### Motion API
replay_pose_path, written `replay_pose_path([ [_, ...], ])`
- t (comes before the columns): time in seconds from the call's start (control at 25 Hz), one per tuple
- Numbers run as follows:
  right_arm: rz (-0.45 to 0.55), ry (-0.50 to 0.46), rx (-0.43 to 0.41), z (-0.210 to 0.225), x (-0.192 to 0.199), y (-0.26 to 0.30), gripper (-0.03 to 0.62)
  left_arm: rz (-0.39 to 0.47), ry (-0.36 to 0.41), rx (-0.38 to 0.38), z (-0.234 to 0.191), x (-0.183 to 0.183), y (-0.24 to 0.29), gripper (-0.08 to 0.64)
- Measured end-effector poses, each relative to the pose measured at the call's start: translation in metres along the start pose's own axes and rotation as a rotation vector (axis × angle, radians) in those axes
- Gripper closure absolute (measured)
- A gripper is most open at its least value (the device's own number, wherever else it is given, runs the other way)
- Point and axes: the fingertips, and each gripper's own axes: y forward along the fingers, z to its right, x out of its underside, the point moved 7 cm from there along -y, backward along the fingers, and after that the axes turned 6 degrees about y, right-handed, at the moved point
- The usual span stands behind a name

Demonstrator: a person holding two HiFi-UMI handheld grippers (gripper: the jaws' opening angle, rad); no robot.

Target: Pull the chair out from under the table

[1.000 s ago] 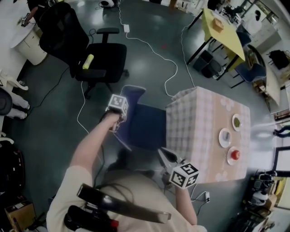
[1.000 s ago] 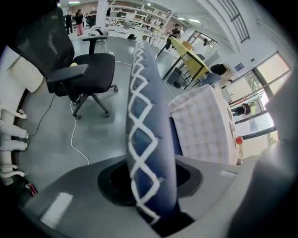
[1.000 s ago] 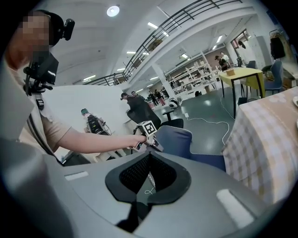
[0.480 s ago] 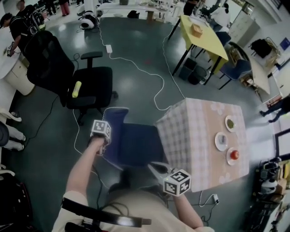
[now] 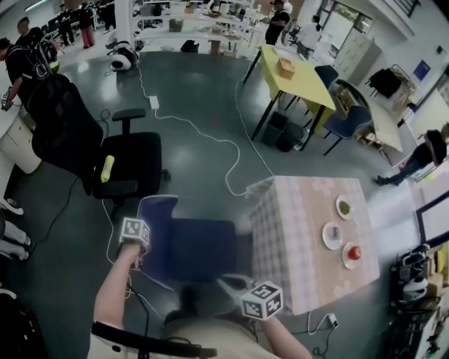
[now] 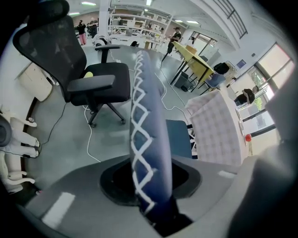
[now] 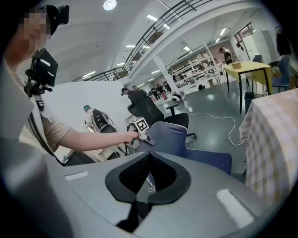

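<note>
Blue chair (image 5: 200, 249) is sliding towards nine o'clock, nearly clear of the table (image 5: 280, 235). The left gripper (image 6: 150, 186) is tightening on its backrest, and the right gripper (image 5: 228, 284) is idling narrow and empty.

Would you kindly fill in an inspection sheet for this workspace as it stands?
Surface: square table in pink checked cloth, three small dishes on top.
Job's things: blue upholstered chair, seat beside the table's edge.
Clutter: yellow-green cylinder on black office chair.
Grippers: left claw clamps the blue chair's backrest, jaws just been closing; right claw empty, jaws together.
Cables: white cable snakes over grey floor to the table.
Surroundings: yellow table, people at the far end.
</note>
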Motion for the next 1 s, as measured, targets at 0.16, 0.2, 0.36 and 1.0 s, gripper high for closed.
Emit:
replay_pose_path([
  [0.16, 0.000, -0.007, 0.007, 0.002, -0.005, 0.007, 0.580, 0.002, -0.013, -0.018, -0.023, 0.003, -0.004, 0.437],
  [0.2, -0.002, -0.008, 0.007, 0.003, -0.007, 0.009, 0.580, 0.007, -0.013, -0.023, -0.028, 0.002, -0.005, 0.437],
  [0.36, -0.043, -0.012, -0.018, -0.008, -0.005, 0.023, 0.580, 0.000, -0.046, -0.025, -0.050, 0.025, -0.020, 0.437],
  [1.0, -0.096, -0.038, -0.052, -0.012, -0.007, 0.059, 0.580, 0.029, -0.147, -0.054, -0.117, 0.046, -0.025, 0.472],
])
